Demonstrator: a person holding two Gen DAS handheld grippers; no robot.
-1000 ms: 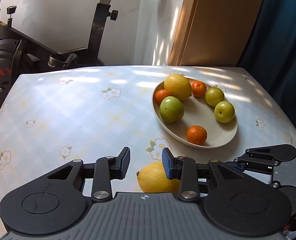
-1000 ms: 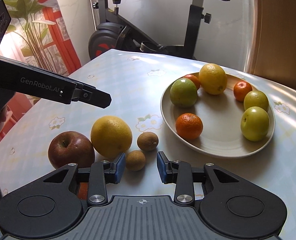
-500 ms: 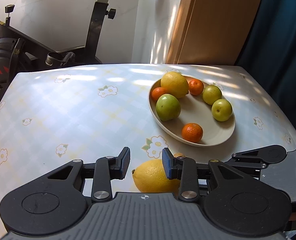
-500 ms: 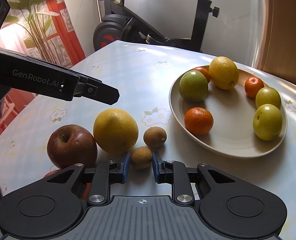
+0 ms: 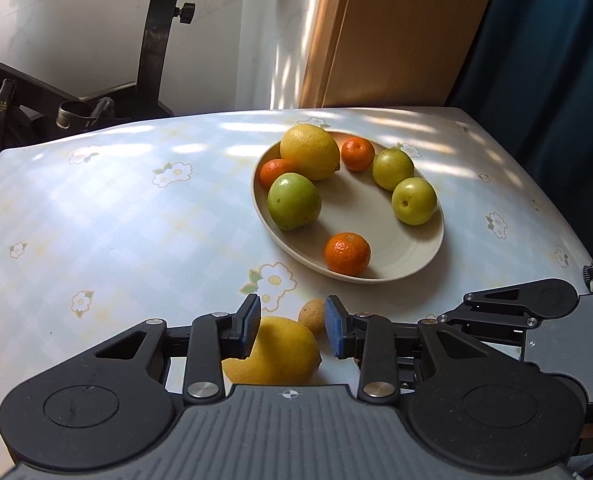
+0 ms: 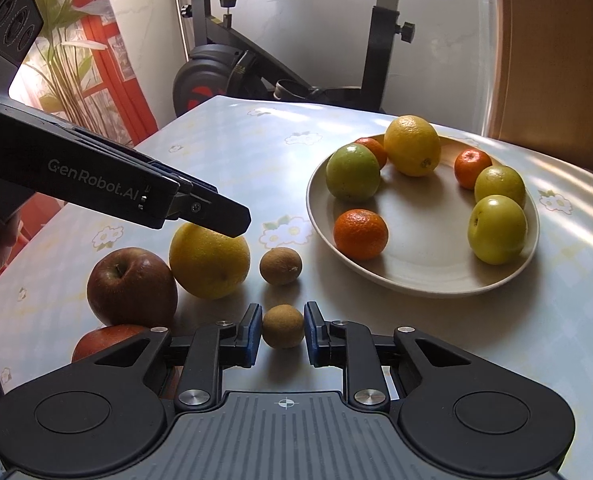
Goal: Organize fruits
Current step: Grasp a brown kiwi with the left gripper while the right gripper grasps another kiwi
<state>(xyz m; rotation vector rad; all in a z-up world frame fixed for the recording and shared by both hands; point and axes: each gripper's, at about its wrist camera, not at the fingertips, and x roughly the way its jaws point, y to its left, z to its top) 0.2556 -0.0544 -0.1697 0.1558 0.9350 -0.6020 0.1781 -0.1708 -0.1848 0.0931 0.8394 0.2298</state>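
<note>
a beige plate (image 6: 424,280) holds orange mandarins (image 6: 360,234), on a pale checked tablecloth (image 5: 116,208) with white flowers.

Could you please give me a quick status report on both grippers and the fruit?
Right gripper shut on small brown fruit. Left gripper open above yellow citrus. Plate path clear.

exercise bike (image 6: 232,68) behind tabletop, black frame | potted plant (image 6: 62,60) at left by red window frame (image 6: 132,76) | wooden panel (image 5: 392,32) beyond far edge | dark teal curtain (image 5: 544,60) at right
</note>
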